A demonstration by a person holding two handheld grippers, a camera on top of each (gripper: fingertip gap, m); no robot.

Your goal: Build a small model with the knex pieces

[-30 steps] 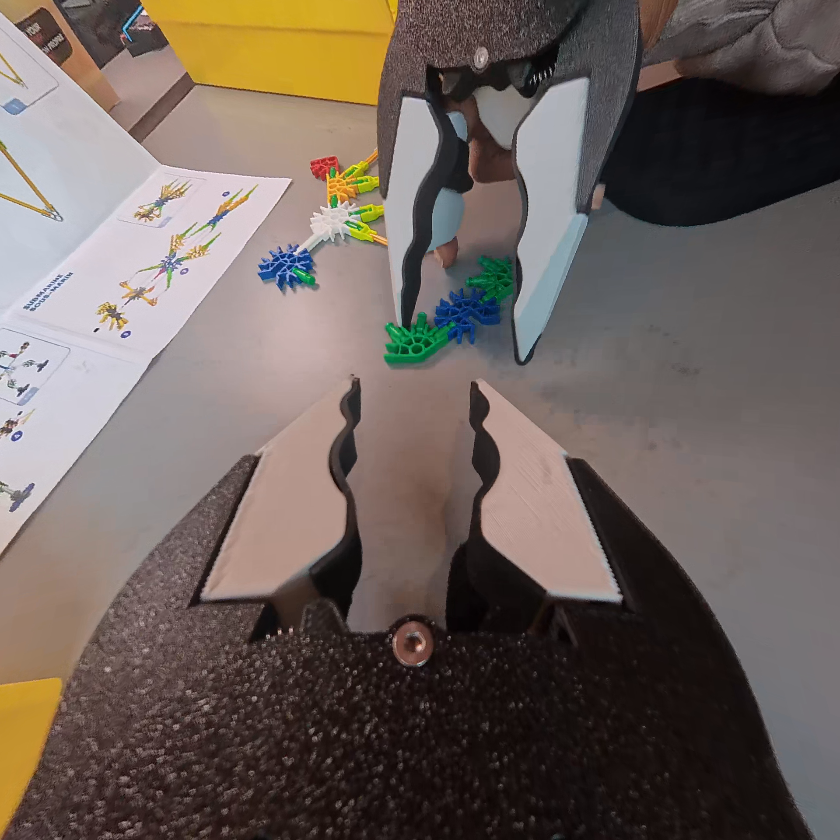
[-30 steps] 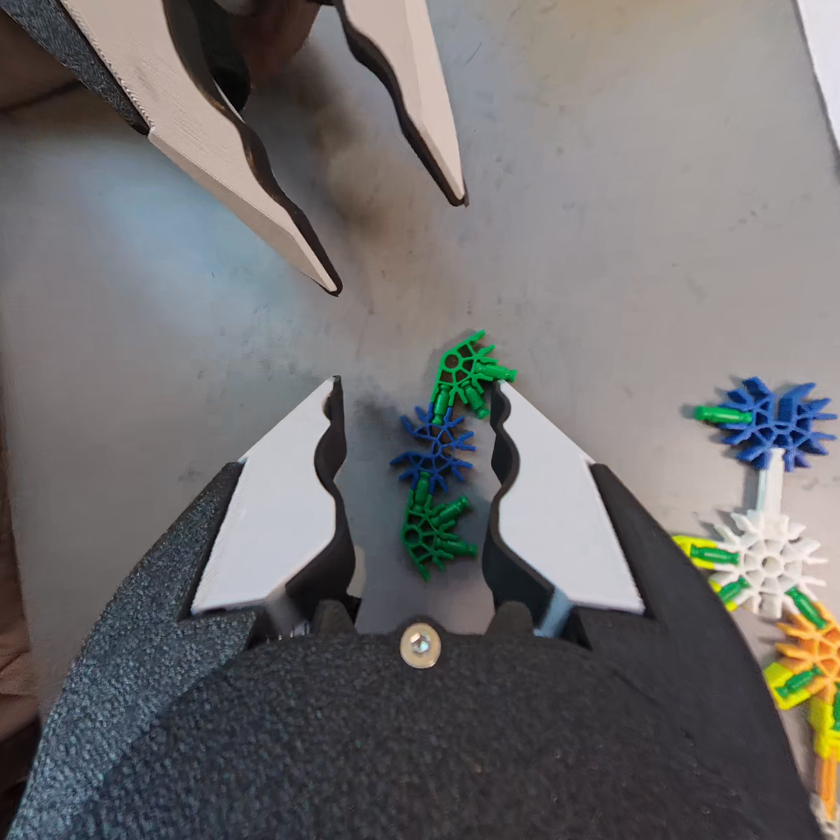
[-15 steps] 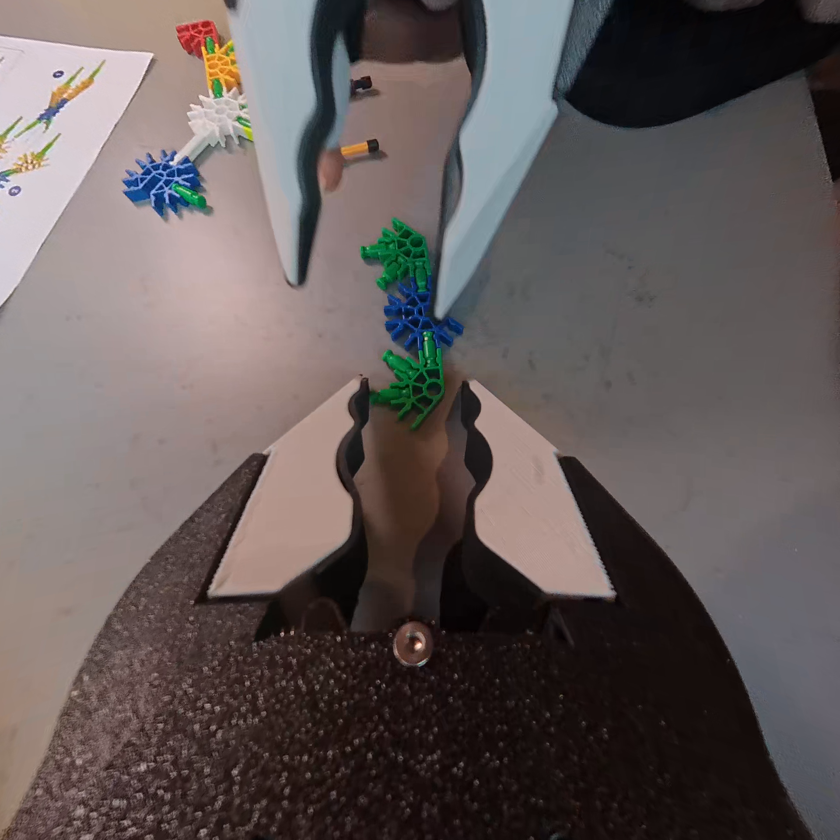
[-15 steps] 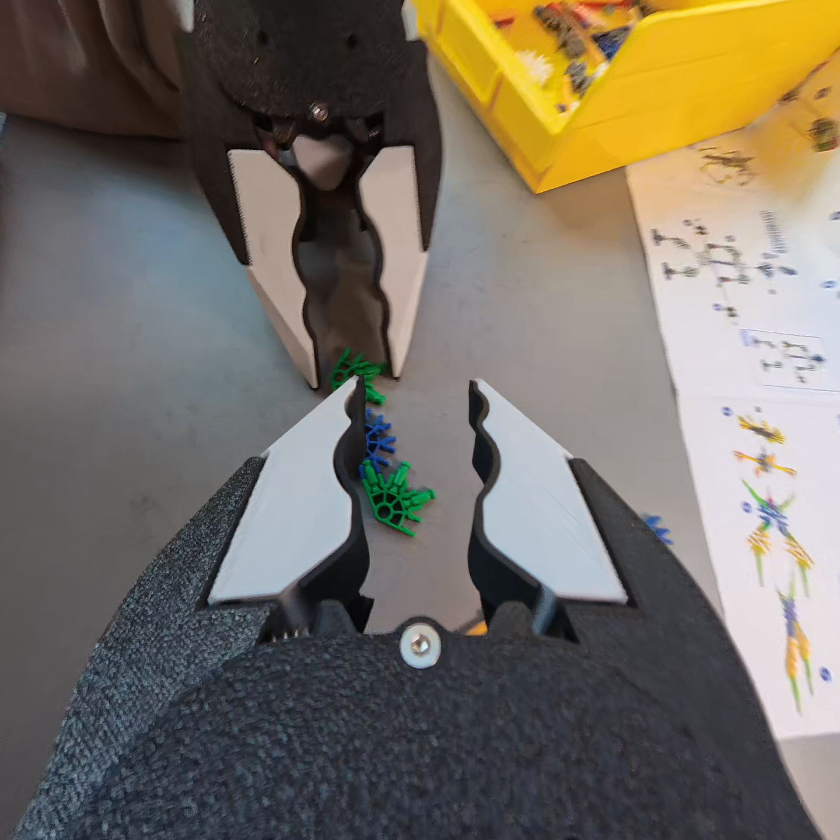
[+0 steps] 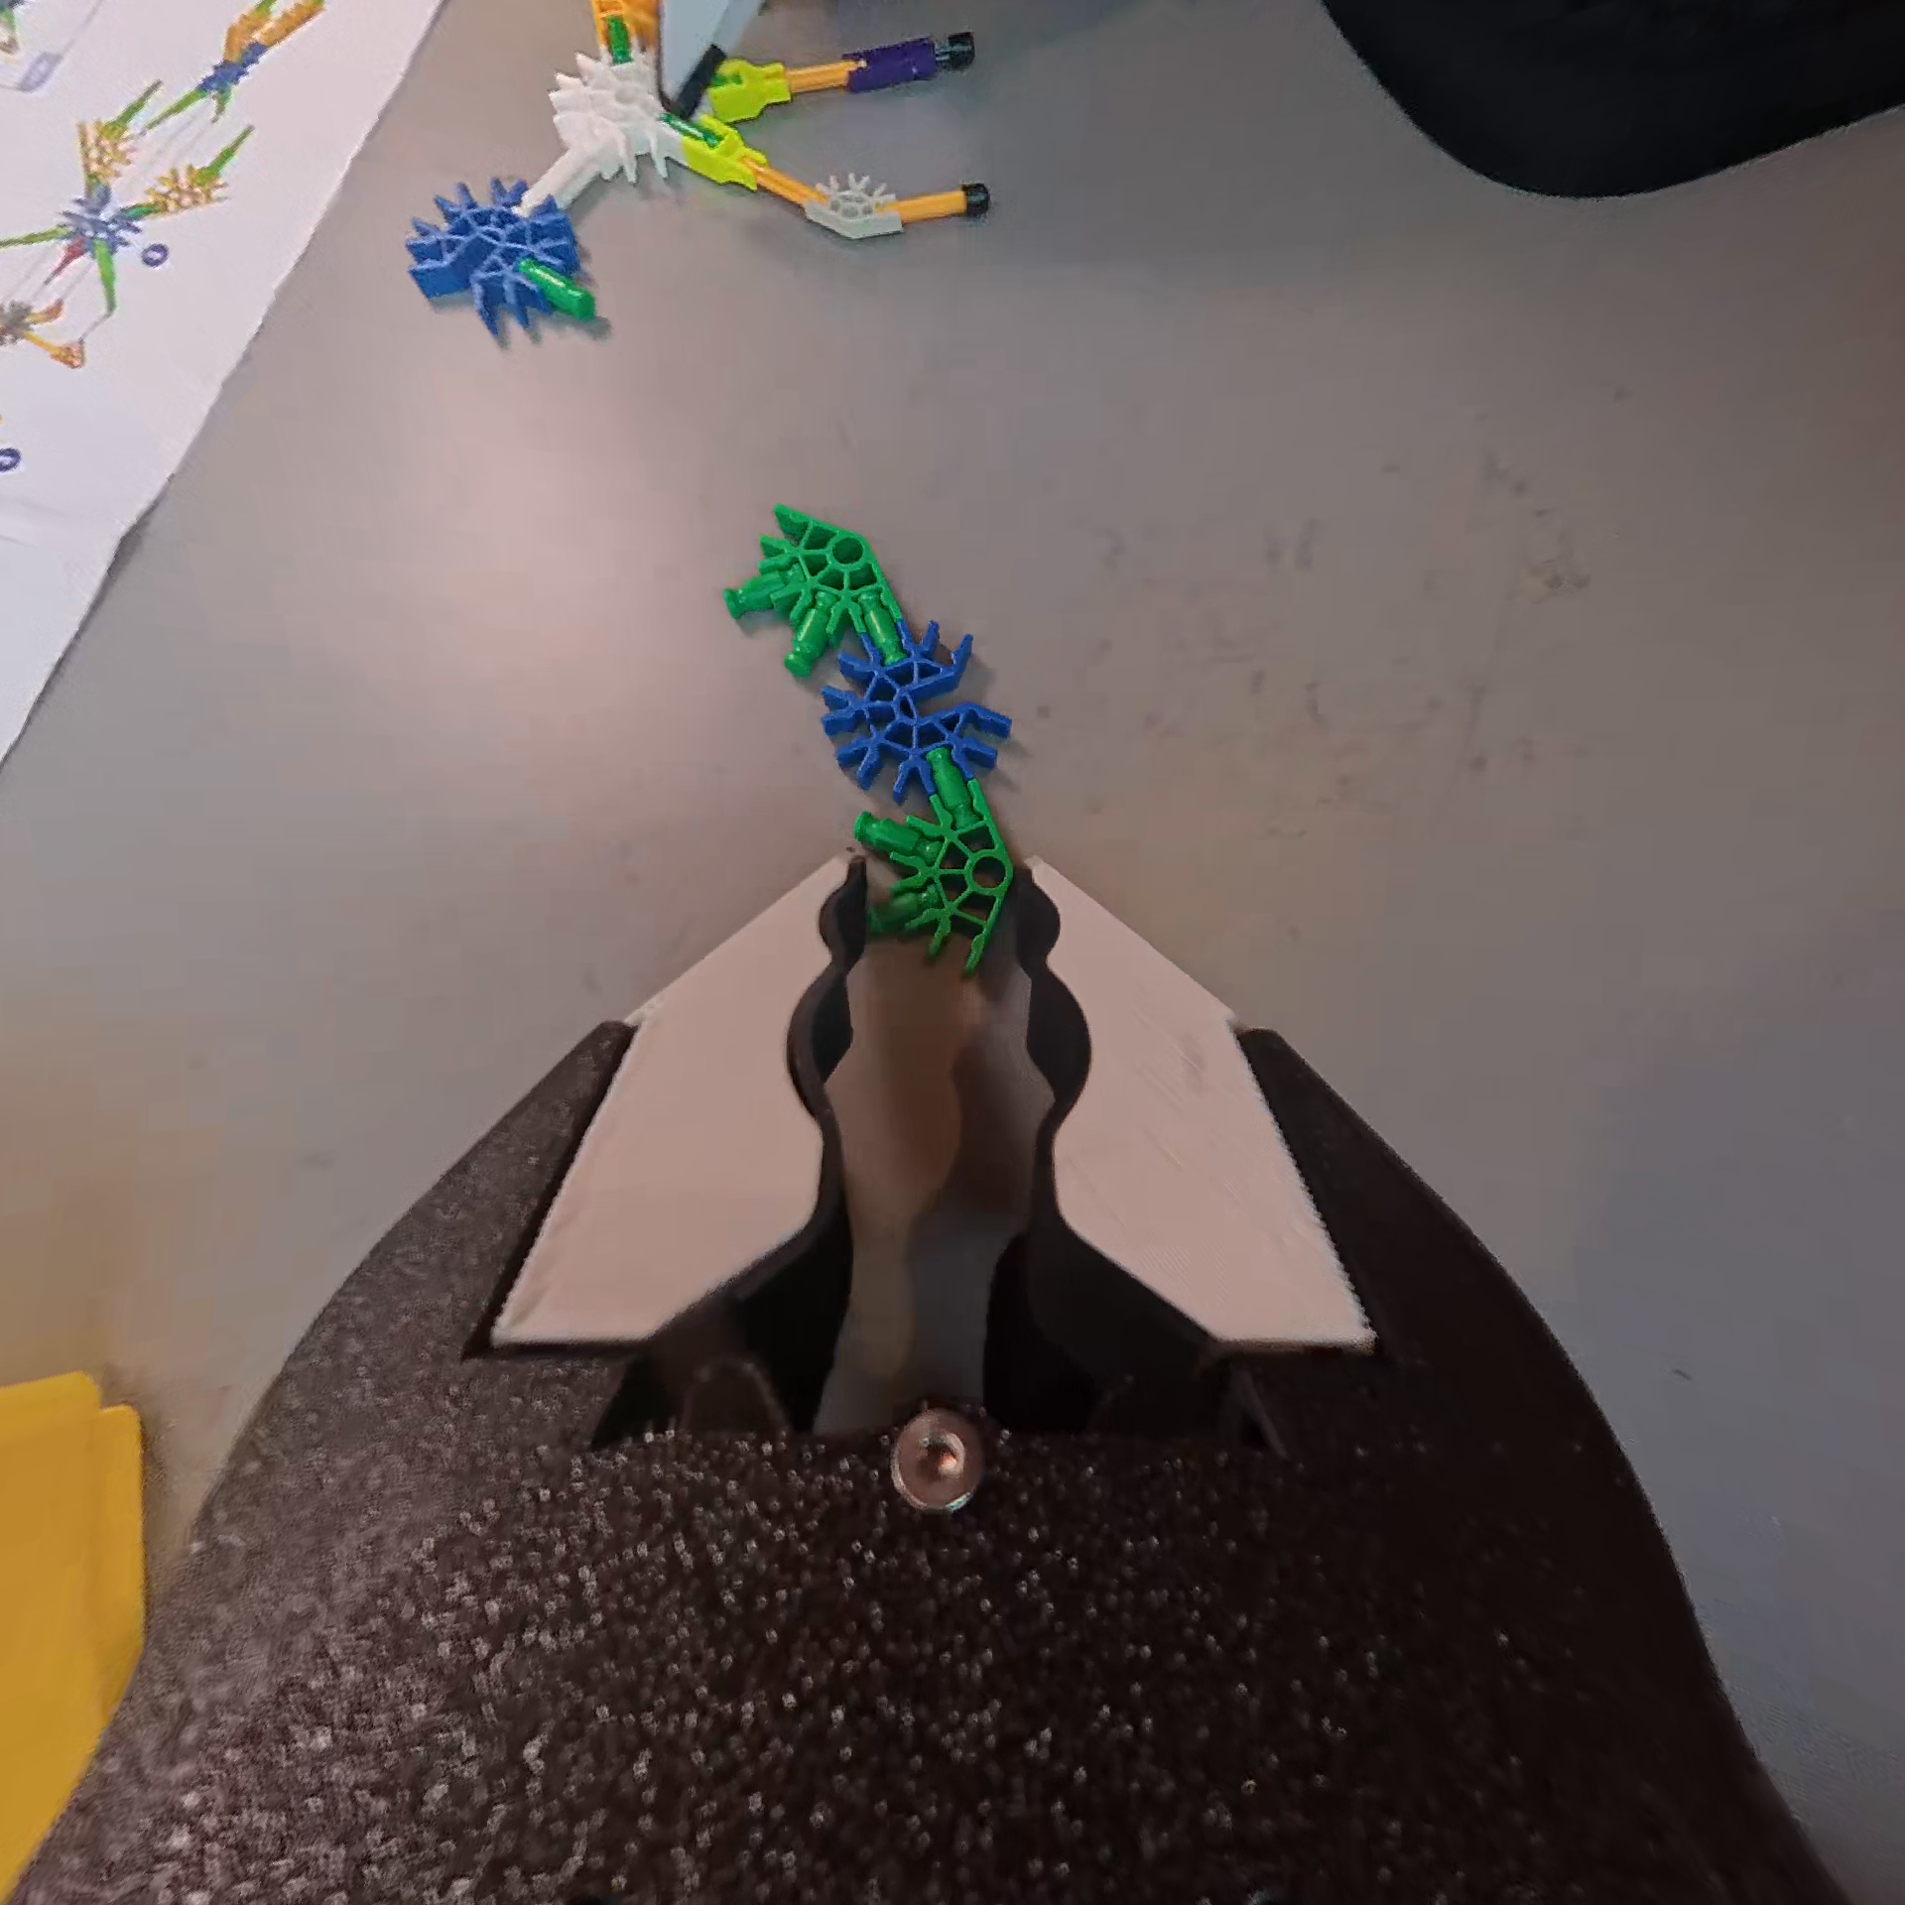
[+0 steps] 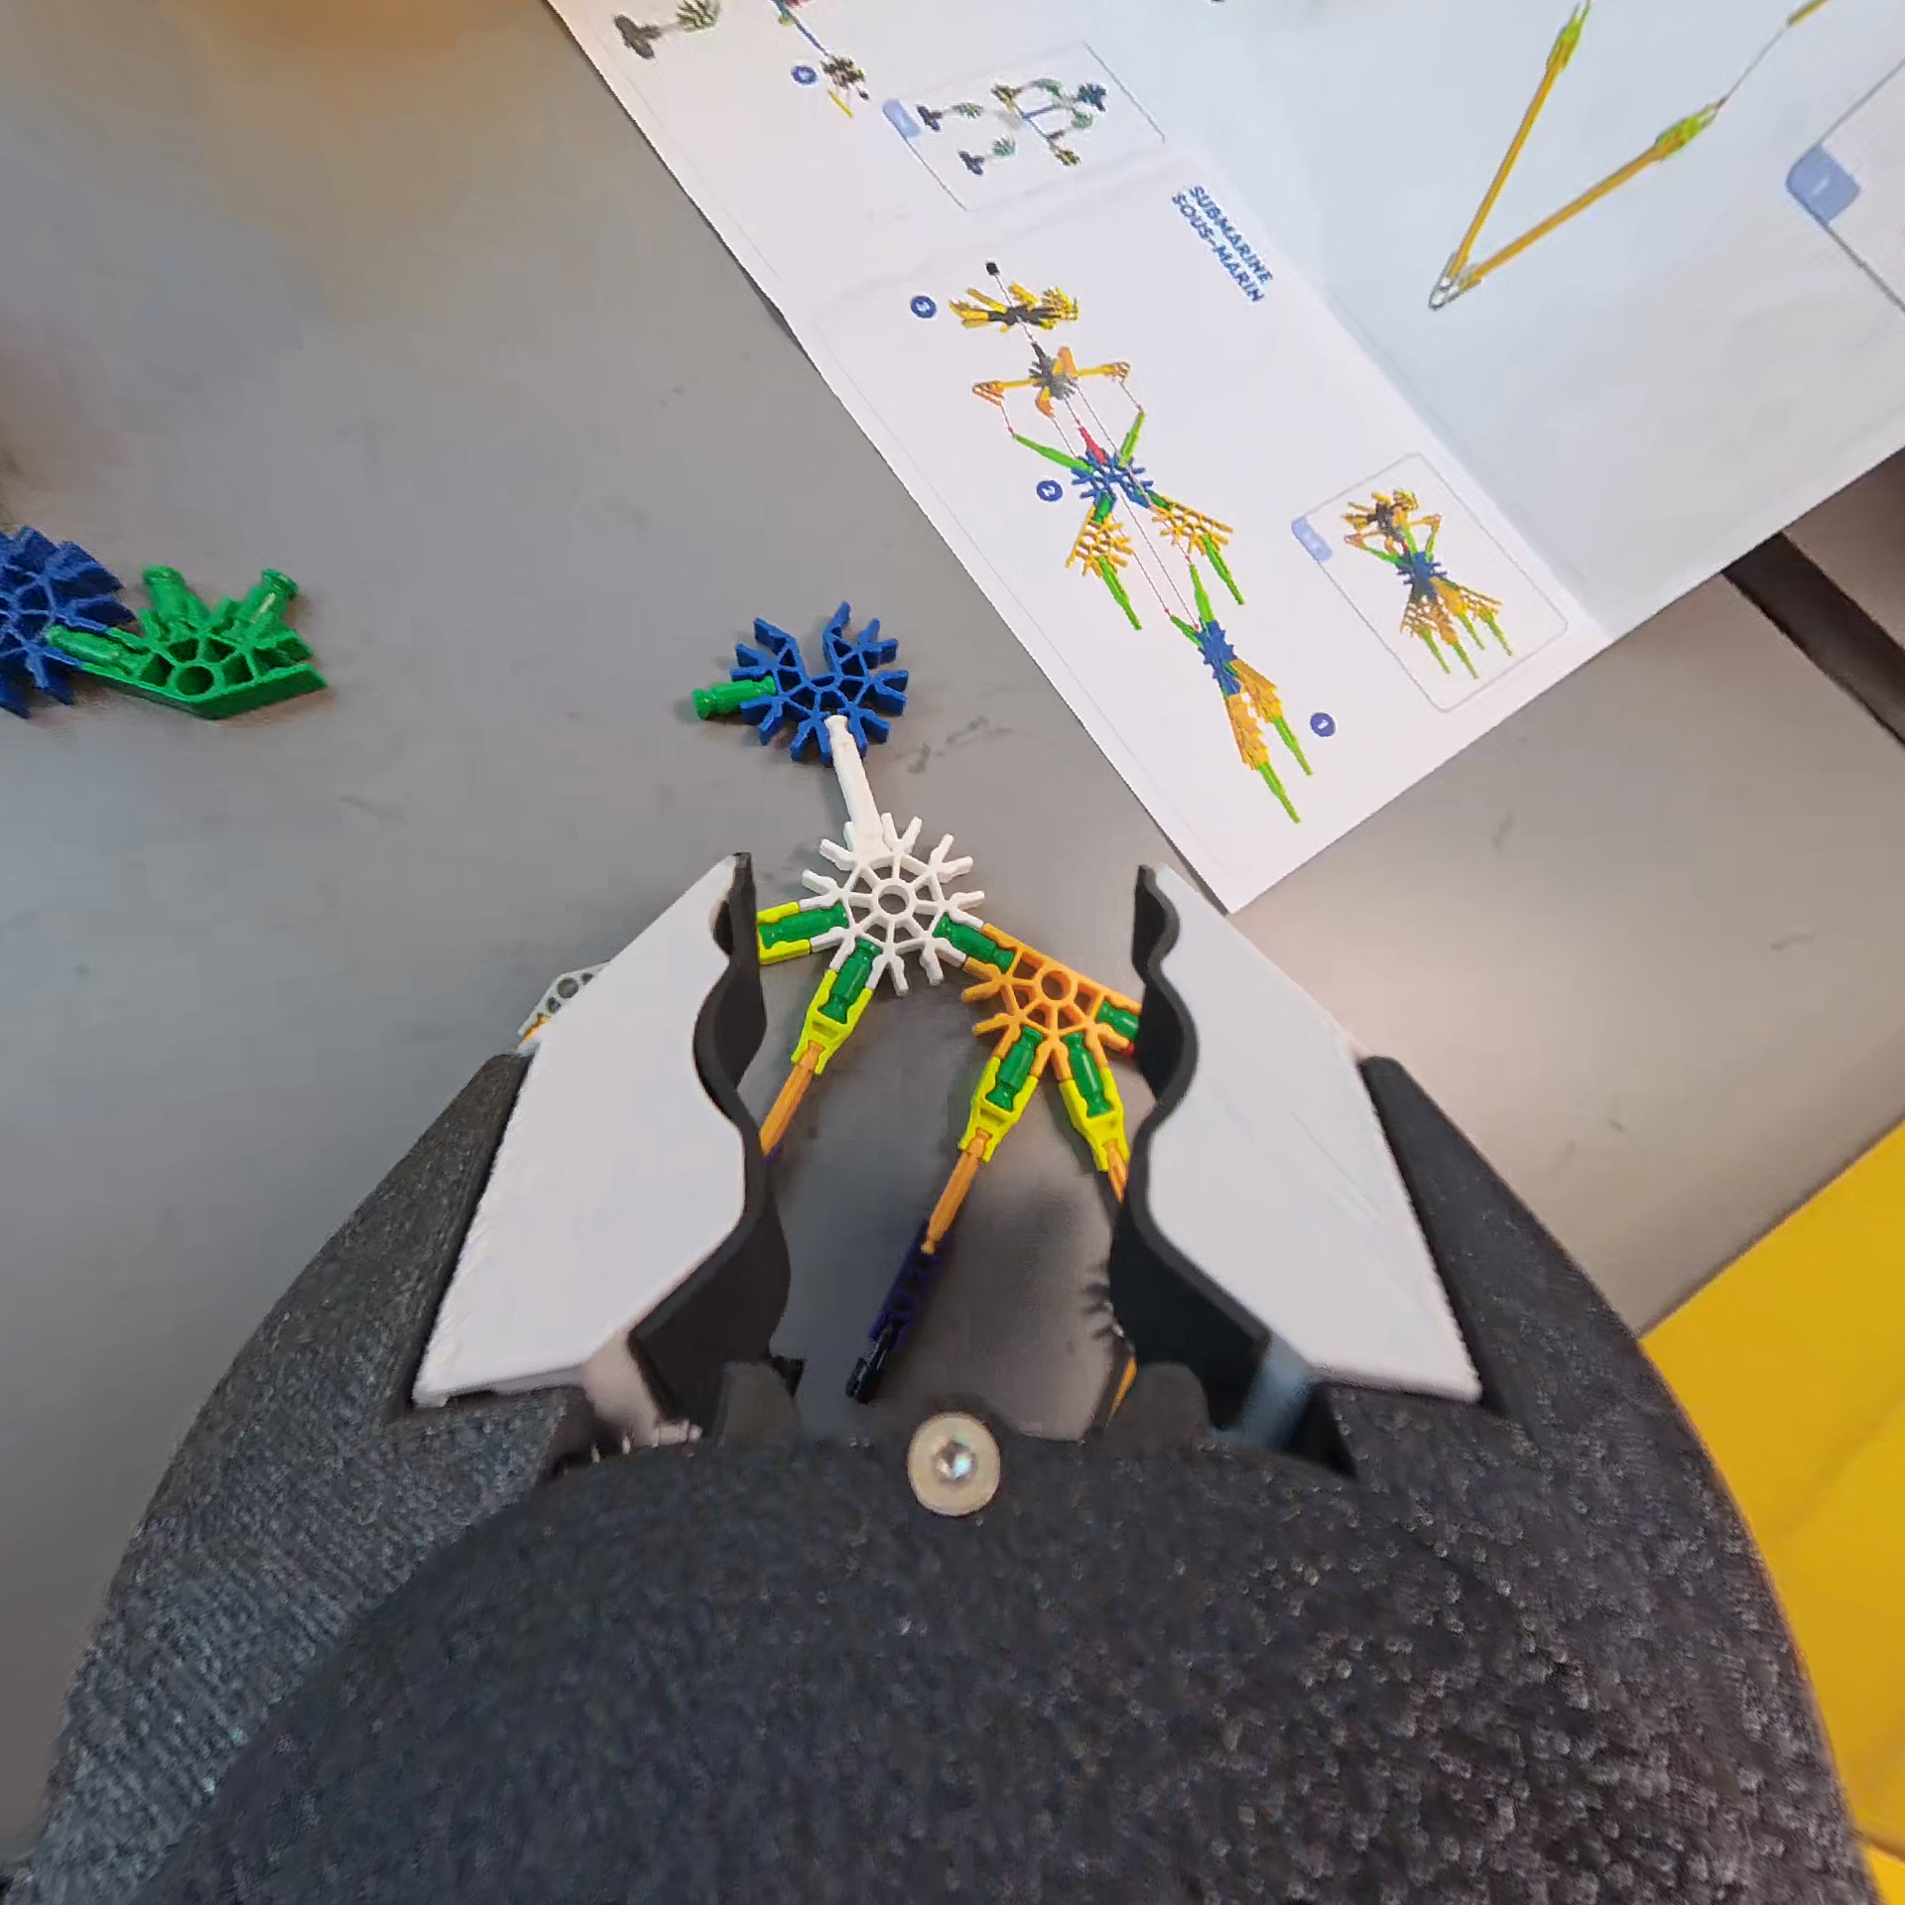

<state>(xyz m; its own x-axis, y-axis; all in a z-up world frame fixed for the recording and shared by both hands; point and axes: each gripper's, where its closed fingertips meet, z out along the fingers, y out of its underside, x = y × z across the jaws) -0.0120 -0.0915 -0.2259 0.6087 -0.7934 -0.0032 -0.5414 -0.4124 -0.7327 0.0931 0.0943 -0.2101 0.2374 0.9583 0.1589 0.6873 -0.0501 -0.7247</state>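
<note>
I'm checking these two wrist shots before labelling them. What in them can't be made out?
- Left wrist view: whether the left tool grips or only brackets the green-blue chain.
- Left wrist view: the right tool, cut off by the top edge.
- Right wrist view: the rod ends of the multicoloured model, hidden under the right tool.
- Right wrist view: the green-blue chain, cut by the left edge.
- Right wrist view: the instruction sheet drawings, too small.

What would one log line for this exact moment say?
left tongs: closing around green-blue chain | right tongs: open over white-orange assembly | surface: grey table
</note>
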